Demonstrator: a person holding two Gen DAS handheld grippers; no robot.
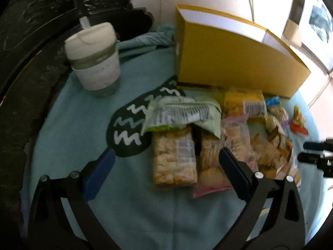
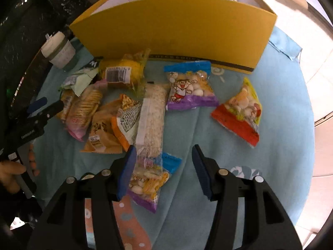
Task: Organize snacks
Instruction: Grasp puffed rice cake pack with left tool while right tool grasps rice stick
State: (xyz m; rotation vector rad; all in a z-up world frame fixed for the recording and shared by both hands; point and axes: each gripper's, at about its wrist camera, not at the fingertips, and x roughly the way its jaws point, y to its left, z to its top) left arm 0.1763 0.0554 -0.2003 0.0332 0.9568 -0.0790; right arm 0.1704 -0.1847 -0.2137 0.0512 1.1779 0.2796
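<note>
Several snack packets lie on a teal cloth (image 1: 72,125) in front of an open yellow box (image 1: 235,62) (image 2: 177,31). My left gripper (image 1: 166,152) hangs open above a clear cracker packet (image 1: 173,158), with a green packet (image 1: 183,114) just beyond and a pink one (image 1: 229,145) under its right finger. My right gripper (image 2: 164,148) is open with nothing pressed between its pads. A long clear bar (image 2: 152,114) and a blue and purple packet (image 2: 149,179) lie under its left finger. A second blue and purple packet (image 2: 190,87) and a red and yellow one (image 2: 241,112) lie farther off.
A white lidded cup (image 1: 95,60) (image 2: 59,52) stands at the back left beside dark carved furniture (image 1: 31,41). A person's hand (image 2: 12,170) holds the left gripper at the left edge. Tiled floor (image 2: 320,145) shows past the cloth's right side.
</note>
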